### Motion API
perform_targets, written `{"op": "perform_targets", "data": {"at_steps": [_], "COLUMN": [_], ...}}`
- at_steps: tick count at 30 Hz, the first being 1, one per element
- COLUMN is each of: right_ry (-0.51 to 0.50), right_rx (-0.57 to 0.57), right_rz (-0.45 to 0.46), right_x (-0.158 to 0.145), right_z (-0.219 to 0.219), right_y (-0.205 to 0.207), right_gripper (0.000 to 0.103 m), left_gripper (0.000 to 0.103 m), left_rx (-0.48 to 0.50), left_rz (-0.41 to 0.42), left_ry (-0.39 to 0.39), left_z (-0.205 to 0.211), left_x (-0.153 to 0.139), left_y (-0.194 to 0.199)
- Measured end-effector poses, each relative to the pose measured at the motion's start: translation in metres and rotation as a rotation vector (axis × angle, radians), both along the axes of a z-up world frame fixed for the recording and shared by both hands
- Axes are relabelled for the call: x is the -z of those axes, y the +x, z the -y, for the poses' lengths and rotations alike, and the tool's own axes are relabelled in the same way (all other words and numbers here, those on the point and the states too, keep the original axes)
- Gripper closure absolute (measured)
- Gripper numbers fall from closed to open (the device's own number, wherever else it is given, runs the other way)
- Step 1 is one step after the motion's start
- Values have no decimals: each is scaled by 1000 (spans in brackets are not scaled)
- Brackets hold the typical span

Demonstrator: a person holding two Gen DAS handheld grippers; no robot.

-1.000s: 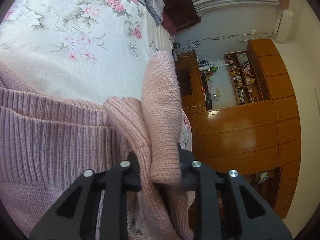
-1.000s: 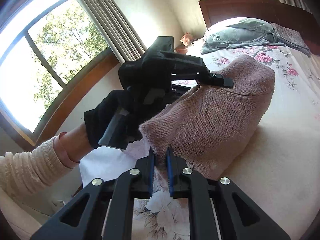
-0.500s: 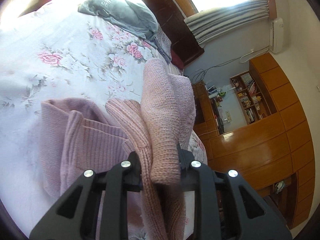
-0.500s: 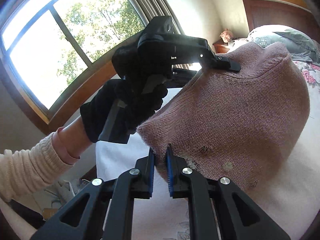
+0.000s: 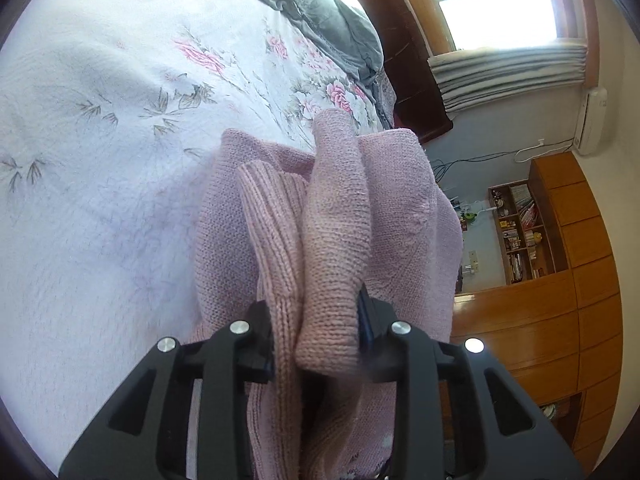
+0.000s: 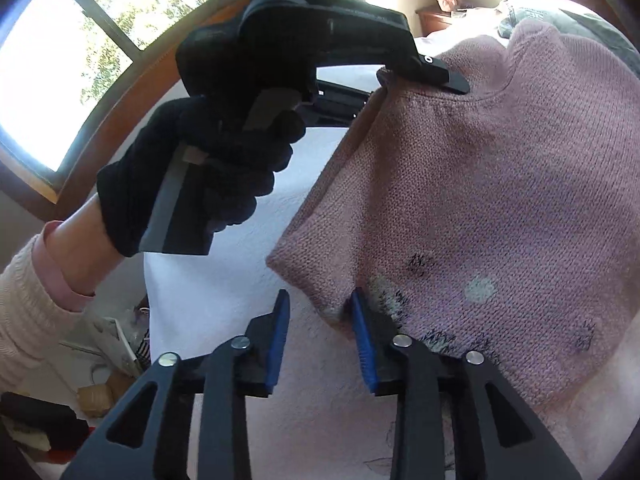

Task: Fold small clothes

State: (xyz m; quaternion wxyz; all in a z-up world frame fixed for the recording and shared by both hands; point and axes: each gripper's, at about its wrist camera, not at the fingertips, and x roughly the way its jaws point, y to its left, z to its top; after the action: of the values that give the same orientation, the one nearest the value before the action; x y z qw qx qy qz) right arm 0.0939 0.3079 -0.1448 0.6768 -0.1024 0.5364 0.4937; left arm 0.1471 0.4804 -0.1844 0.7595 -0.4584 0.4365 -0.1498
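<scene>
- Since the earlier frames, the right gripper (image 6: 320, 332) is standing with its blue pads parted, where before they were pinched on the knit; the sweater (image 6: 500, 184) corner is now lying against the right pad only, low in the centre of the right wrist view.
- Left gripper (image 5: 316, 332) is clamping a thick bunch of the sweater (image 5: 332, 216), low centre of the left wrist view; seen from the right wrist, the same gripper (image 6: 424, 68) is biting the garment's top edge in the upper centre, held by a gloved hand (image 6: 208, 176).
- Sweater is hanging from that one grip, its lower part draping toward the floral bedspread (image 5: 100, 120).
- Step in hand, as judged: a fold is being carried over, with one corner just let go.
- Next move is calling for the right gripper to re-grip an edge or smooth the layer, while the left is lowering its bunch flat onto the bed.
- Grey pillow (image 5: 332, 20) is lying at the upper centre, well apart from the garment.
- Wooden cabinets (image 5: 560, 320) are filling the right edge.
- Nothing is blocking the landing area; the doubled ribbed layers may be bunching unevenly.
</scene>
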Motion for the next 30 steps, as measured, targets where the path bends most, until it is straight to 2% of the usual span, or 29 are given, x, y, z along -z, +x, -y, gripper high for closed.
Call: {"op": "perform_targets", "data": {"at_steps": [3,4,6,8,9,12,13,17,18,21,23,24,25,27,28,29,30], "right_ry": [65,96,124,123,121,51,42,95,101,117,107,102,115,136,143,135,103], "right_rx": [2,3,36,106,147,304,357,543,568,607,586,572,559,550,546,541,541], "right_rz": [-53,-55,-15,25,28,48,23,-222,-260,-313,-304,-302,-304,-307,-303,-292,-272], "right_x": [-16,-25,-42,-52,-54,-47,-42,-6,3,19,20,18,13,3,-2,-6,-8], "right_z": [18,26,45,70,82,113,119,148,150,151,148,147,150,157,163,166,168], "right_y": [-3,-4,-7,-6,-4,2,6,32,36,48,55,54,58,60,61,61,60], "right_gripper": [54,52,46,42,42,41,41,38,38,36,56,70,80,85,88,90,100], "left_gripper": [63,62,51,50,46,44,44,44,48,77,81,83,85,87,87,87,87], "left_rx": [0,-4,-11,-3,7,30,37,47,46,67,62,57,48,40,44,53,62], "left_rz": [20,23,20,46,52,38,26,-29,-53,-111,-108,-107,-99,-71,-60,-55,-60], "left_ry": [57,81,122,151,161,223,245,295,311,297,297,277,246,185,179,197,247], "left_z": [-2,-2,-3,2,7,25,31,47,50,55,55,52,48,42,41,41,43], "left_x": [-17,-24,-38,-51,-56,-60,-58,-43,-37,-17,-15,-16,-19,-27,-31,-33,-33], "left_y": [-20,-29,-51,-76,-88,-117,-123,-131,-131,-126,-128,-130,-132,-138,-142,-145,-147]}}
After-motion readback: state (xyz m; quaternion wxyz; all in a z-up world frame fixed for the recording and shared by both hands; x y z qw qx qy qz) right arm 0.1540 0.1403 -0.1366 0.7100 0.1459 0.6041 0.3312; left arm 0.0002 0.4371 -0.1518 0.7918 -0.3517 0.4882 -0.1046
